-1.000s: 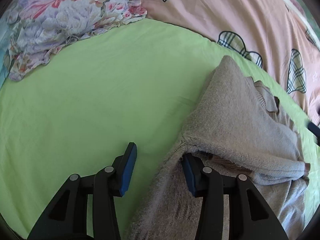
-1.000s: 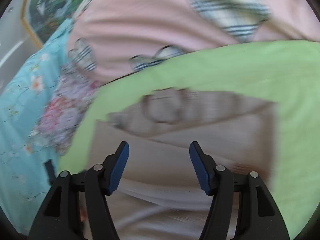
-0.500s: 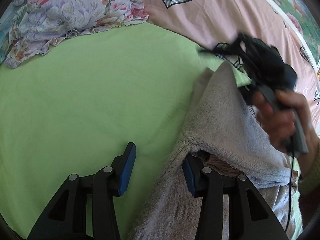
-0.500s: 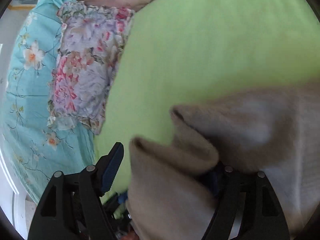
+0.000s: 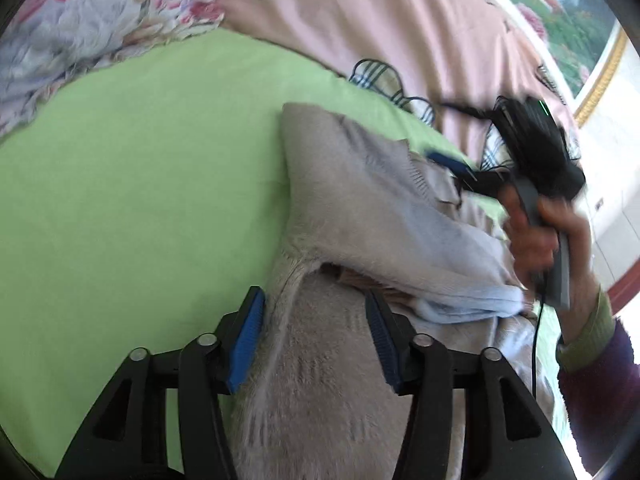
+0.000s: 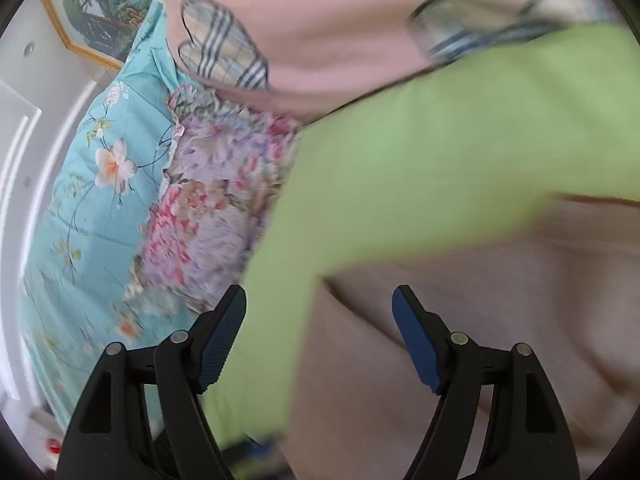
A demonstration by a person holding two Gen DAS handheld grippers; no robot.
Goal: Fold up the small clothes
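A fuzzy grey-beige sweater [image 5: 360, 208] lies on the green sheet [image 5: 140, 180], one sleeve folded across its body. My left gripper [image 5: 314, 336] hovers low over the sweater's near left edge. Its jaws are opening, and the knit lies between them with neither pad pressing on it. In the right wrist view my right gripper [image 6: 320, 332] stands open and empty above the sweater [image 6: 480, 320], at its edge against the sheet [image 6: 440, 140]. In the left wrist view a hand [image 5: 536, 236] holds that right gripper at the sweater's far side, one blue fingertip [image 5: 450, 163] showing.
A floral ruffled cloth [image 5: 100, 20] lies at the sheet's far left corner, also in the right wrist view [image 6: 212, 208]. A pink quilt with plaid hearts [image 5: 360, 12] borders the sheet behind. A turquoise flowered quilt [image 6: 80, 220] and a framed picture [image 5: 560, 20] sit beyond.
The right gripper carried a fold of the sweater across, let it go and swung away to the far side. The left gripper's jaws spread wider and it tilted.
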